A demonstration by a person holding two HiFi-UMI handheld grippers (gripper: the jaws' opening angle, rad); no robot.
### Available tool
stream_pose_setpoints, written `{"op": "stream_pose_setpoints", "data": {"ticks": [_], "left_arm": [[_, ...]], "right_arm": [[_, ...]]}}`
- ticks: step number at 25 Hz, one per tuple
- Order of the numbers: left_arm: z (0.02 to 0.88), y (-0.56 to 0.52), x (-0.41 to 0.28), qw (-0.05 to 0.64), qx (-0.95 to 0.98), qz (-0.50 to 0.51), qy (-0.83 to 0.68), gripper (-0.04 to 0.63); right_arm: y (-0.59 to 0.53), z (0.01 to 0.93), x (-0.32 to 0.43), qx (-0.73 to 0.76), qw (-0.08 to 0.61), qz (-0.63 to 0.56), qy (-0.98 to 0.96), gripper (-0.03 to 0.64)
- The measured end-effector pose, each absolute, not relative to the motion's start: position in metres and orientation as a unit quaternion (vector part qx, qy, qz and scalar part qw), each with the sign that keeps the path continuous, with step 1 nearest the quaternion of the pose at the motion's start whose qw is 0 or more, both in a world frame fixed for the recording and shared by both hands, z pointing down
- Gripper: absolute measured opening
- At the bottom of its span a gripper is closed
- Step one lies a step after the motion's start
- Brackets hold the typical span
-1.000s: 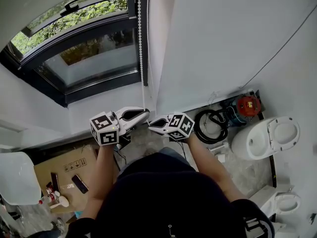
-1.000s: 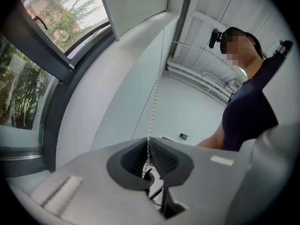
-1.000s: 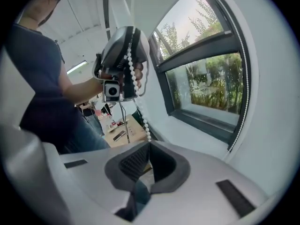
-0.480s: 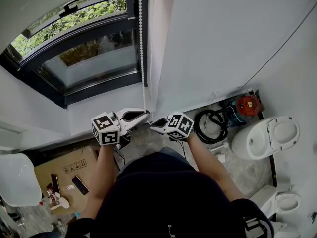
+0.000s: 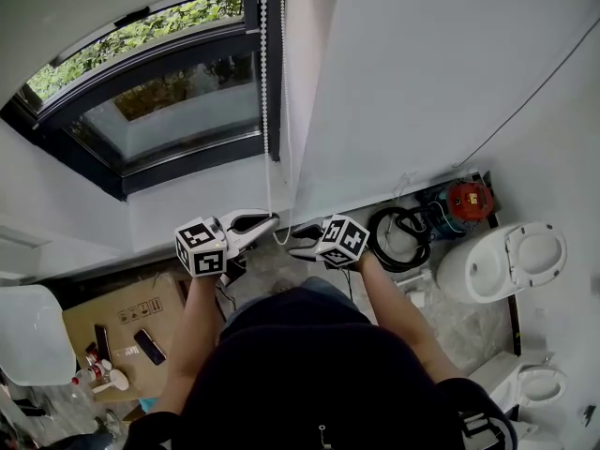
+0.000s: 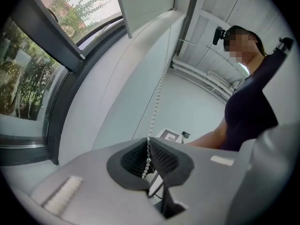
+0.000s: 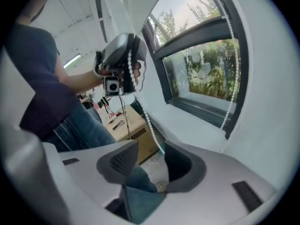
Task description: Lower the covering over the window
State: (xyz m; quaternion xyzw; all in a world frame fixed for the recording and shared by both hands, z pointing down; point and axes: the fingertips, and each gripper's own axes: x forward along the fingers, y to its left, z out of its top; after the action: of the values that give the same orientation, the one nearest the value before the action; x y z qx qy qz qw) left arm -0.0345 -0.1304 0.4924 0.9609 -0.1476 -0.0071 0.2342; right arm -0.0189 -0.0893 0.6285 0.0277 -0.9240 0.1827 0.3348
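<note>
Person in a dark top (image 5: 309, 373), seen from above, both forearms stretched forward, one grey two-jaw gripper in each hand. Brown cardboard box (image 5: 122, 322), on the floor at near left, carries small dark flat items. White toilet (image 5: 502, 261), on the floor at right; just to its left a black coiled hose (image 5: 394, 237) and, beyond it, a red round device (image 5: 469, 198) against the wall. Left gripper (image 5: 272, 218), pointing level towards the wall, jaws nearly together and clamped on the white bead chain (image 5: 265, 82), which passes straight between the ribbed pads. Right gripper (image 5: 298, 242), just right of the left one and tilted downward, jaws have just been opening and now stand wide; the lower loop of the chain runs down from the left gripper into the gap close beside one pad, neither pad pressing on it. The chain hangs in two strands along the right side of the window, rising out of view at the top. Dark-framed window (image 5: 178, 111), set in the white wall at far left, green foliage beyond the glass. White flat window covering (image 6: 143, 6), high at the top of the window, its lower edge well up, most of the glass uncovered.
</note>
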Motion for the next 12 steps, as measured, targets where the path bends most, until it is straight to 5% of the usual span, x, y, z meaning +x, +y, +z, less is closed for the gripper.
{"op": "stream_pose_setpoints", "data": {"ticks": [12], "left_arm": [[0.492, -0.129, -0.018, 0.238, 0.962, -0.016, -0.128, 0.021]], "right_arm": [[-0.147, 0.405, -0.025, 0.081, 0.067, 0.077, -0.991, 0.143]]}}
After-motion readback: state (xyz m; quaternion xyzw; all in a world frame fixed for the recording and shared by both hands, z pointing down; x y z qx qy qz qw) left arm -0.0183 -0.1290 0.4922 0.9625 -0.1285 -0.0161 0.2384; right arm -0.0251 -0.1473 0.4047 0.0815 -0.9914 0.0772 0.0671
